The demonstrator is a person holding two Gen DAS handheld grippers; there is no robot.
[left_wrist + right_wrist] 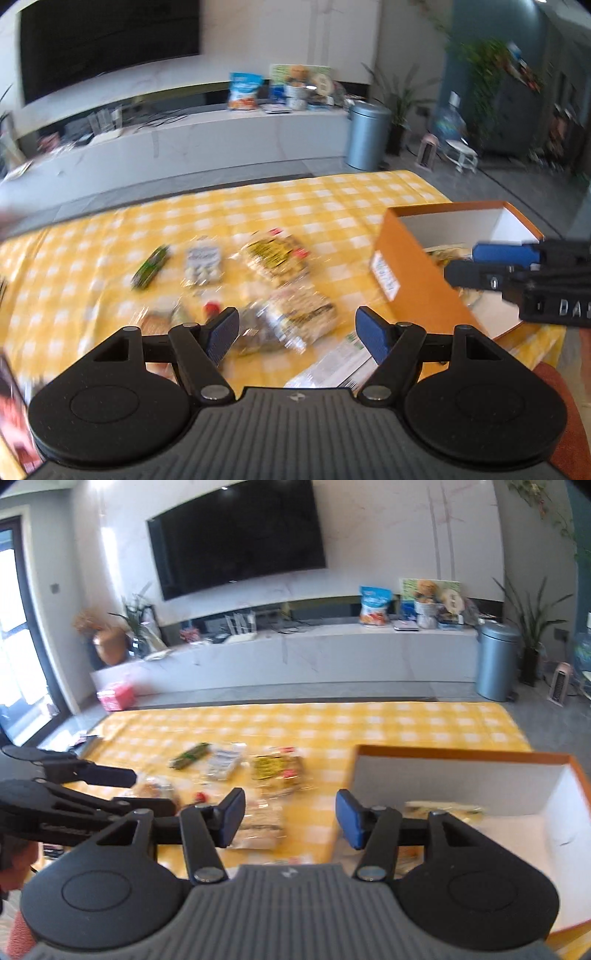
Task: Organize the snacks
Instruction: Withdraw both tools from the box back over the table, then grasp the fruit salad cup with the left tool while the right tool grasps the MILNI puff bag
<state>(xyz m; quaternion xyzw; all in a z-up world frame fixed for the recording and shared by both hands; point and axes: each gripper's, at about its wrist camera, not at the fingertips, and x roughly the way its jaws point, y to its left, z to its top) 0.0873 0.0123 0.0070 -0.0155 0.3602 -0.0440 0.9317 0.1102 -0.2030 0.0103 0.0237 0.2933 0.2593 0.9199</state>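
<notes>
Several snack packets lie on the yellow checked tablecloth (pixel 332 199): a green bar (pixel 150 266), a clear nut bag (pixel 204 265), a yellow-labelled packet (pixel 275 258) and a clear packet (pixel 295 321). My left gripper (pixel 295 334) is open and empty just above that clear packet. An orange box (pixel 406 273) with a white inside stands at the right and holds a packet (pixel 443 808). My right gripper (pixel 290 819) is open and empty over the box's left wall (pixel 424 775); it also shows in the left wrist view (pixel 465 264).
A white flat packet (pixel 332 365) lies near the table's front edge. A red and black object (pixel 11 406) sits at the far left. Beyond the table are a white TV bench (pixel 332 650) and a grey bin (pixel 495 661).
</notes>
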